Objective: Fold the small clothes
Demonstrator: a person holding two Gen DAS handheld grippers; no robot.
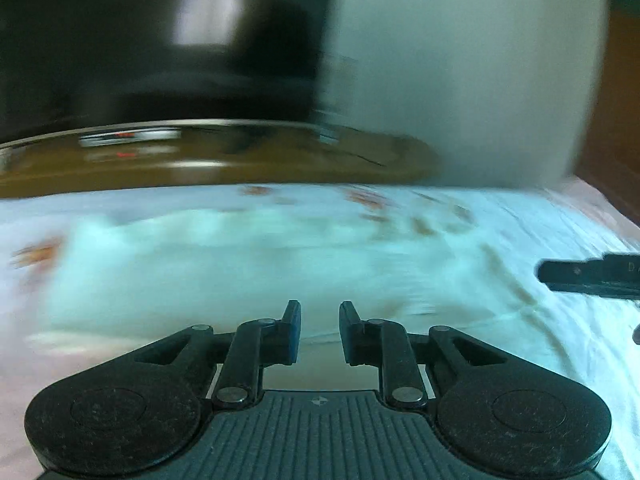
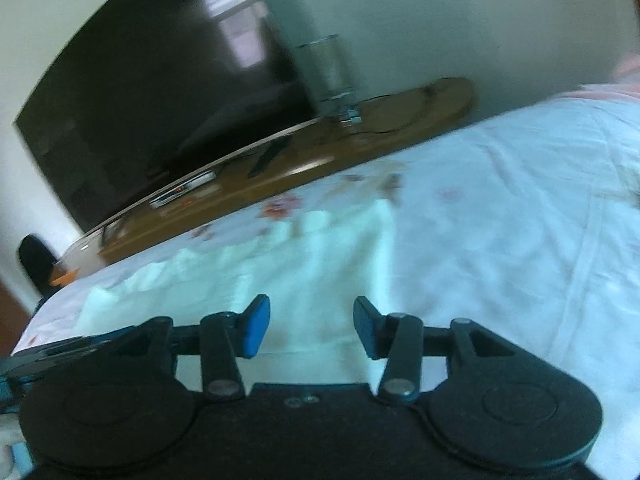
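We see both sets of jaws released and empty: the left gripper (image 1: 320,332) parted narrowly, the right gripper (image 2: 312,328) wider. The pale garment (image 2: 280,264) lies on the bed (image 2: 500,220) just ahead of both. Closing now, we risk pinching the sheet too, or dragging the fold askew.

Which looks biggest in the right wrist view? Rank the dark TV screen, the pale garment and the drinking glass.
1. dark TV screen
2. pale garment, close behind; being nearer the camera makes this unsure
3. drinking glass, clearly smallest
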